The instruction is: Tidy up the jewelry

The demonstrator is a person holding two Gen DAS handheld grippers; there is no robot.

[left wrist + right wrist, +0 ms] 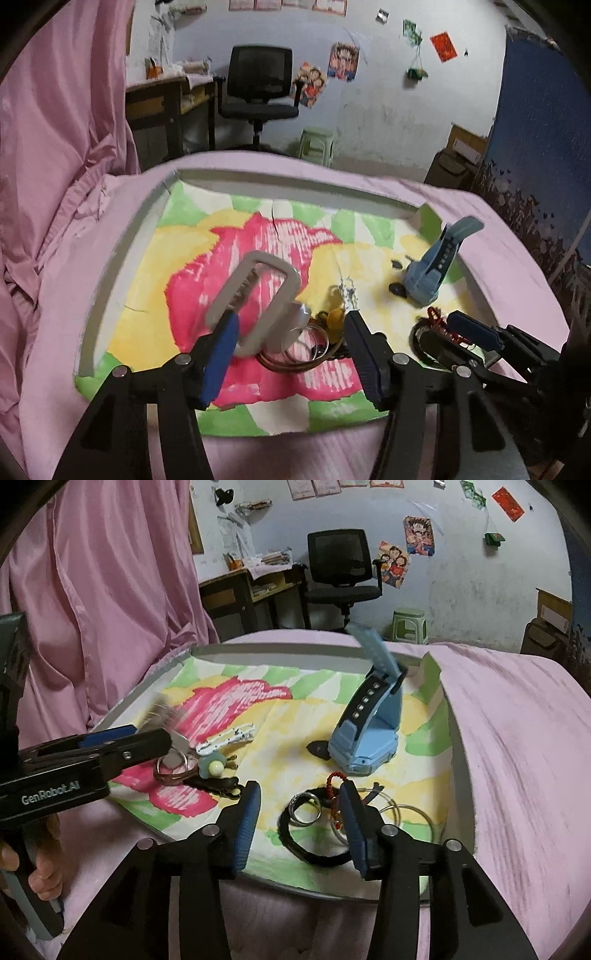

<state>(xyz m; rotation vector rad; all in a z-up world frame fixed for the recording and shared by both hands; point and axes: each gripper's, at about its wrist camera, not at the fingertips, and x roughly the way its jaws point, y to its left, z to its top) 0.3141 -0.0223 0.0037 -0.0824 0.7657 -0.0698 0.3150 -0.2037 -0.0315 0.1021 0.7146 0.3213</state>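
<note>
Resting on the pink bedcover (524,738), a shallow tray (460,760) lined with painted paper is seen to carry all the jewelry; largest to smallest, a blue watch (364,734) stands upright toward the far right with its strap rising away; a grey rectangular clip (255,295), blurred, lies tilted near the middle with its long axis running from near-left to far-right; a black cord loop (314,853) and thin wire hoops (406,812) lie at the near right edge; a silver ring (304,808) sits just inside the cord loop; a red beaded string (334,786) is draped beside it.

The right gripper (301,823) is held wide apart, and the silver ring is framed between its fingers, slightly ahead and below; the red string touches or passes just by the right-hand finger, which cannot be settled. The left gripper (291,354) is also spread wide, with the near end of the grey clip by its left finger (221,350); no grasp is shown.

The ring and cord are judged nearer the right gripper; a short straight-ahead descent would be called for, with the string at risk of being caught along.
</note>
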